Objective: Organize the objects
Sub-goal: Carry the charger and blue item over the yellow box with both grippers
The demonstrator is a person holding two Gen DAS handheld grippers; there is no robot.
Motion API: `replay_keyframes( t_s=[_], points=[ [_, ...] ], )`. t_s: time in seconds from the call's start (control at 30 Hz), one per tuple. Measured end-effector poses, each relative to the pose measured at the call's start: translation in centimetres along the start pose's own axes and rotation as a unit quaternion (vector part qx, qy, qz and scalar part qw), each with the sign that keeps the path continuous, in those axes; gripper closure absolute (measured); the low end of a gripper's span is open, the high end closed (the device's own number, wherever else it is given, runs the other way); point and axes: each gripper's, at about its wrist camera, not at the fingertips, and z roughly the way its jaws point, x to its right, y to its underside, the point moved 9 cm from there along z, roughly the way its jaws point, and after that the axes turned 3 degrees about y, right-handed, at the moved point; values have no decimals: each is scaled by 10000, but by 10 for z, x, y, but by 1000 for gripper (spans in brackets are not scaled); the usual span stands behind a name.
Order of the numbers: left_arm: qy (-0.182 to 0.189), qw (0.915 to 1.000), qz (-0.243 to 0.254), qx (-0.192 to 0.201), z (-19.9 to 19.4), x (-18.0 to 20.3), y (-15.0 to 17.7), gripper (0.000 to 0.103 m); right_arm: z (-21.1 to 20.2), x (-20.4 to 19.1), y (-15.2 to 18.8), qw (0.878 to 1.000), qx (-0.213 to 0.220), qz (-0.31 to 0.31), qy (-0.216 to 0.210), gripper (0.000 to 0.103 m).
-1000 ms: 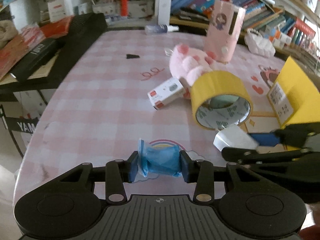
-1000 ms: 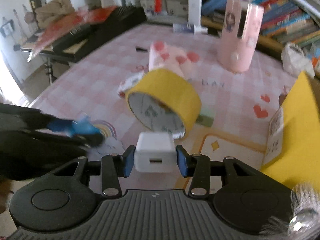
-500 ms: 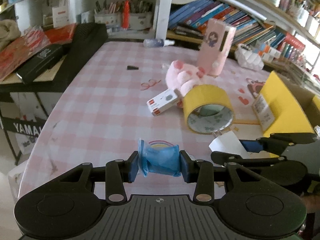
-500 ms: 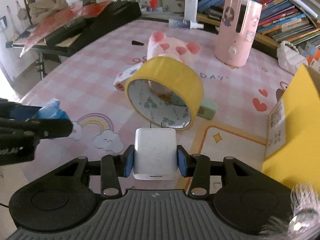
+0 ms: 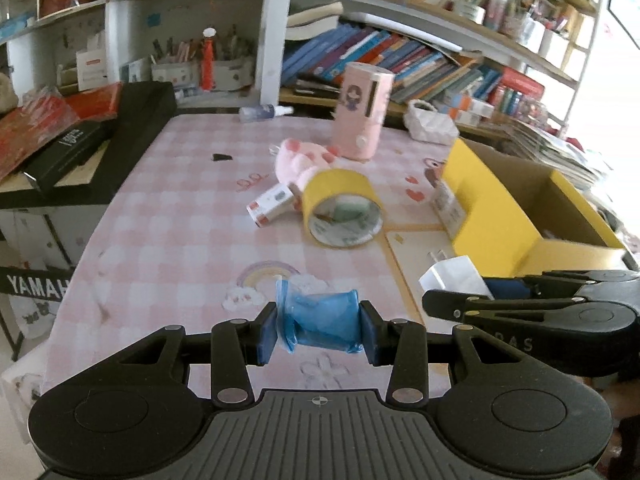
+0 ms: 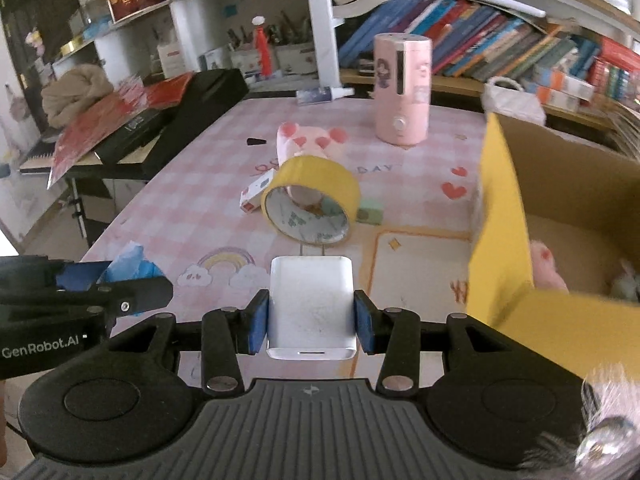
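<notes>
Pink-checked table (image 5: 172,216) lies open between both laden grippers and yellow box (image 6: 504,240).

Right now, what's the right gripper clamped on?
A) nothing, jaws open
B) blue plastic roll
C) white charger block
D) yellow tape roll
C: in the right wrist view the right gripper has both blue pads pressed on the sides of the white charger block, prongs pointing away from the camera; the blue plastic roll sits in the left gripper, and the yellow tape roll lies on the table.
</notes>
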Motion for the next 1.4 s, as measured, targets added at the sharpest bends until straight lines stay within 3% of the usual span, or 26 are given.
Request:
replay_keyframes(
  t_s=[0.33, 0.63, 1.17, 1.4],
  points=[
    [369, 9983, 444, -4, -28, 34, 29, 63, -46, 4, 50, 9991, 5, 324, 284, 62],
    [828, 9924, 908, -61, -36, 78, 46, 63, -82, 34, 89, 9934, 17, 860, 752, 62],
    [1581, 9697, 1848, -243, -14, 174, 49, 63, -126, 115, 130, 9708, 128, 1832, 1541, 62],
    [1663, 9620, 2164, -83, -6, 206, 34, 63, -135, 153, 126, 9629, 247, 2090, 1686, 62]
  ],
)
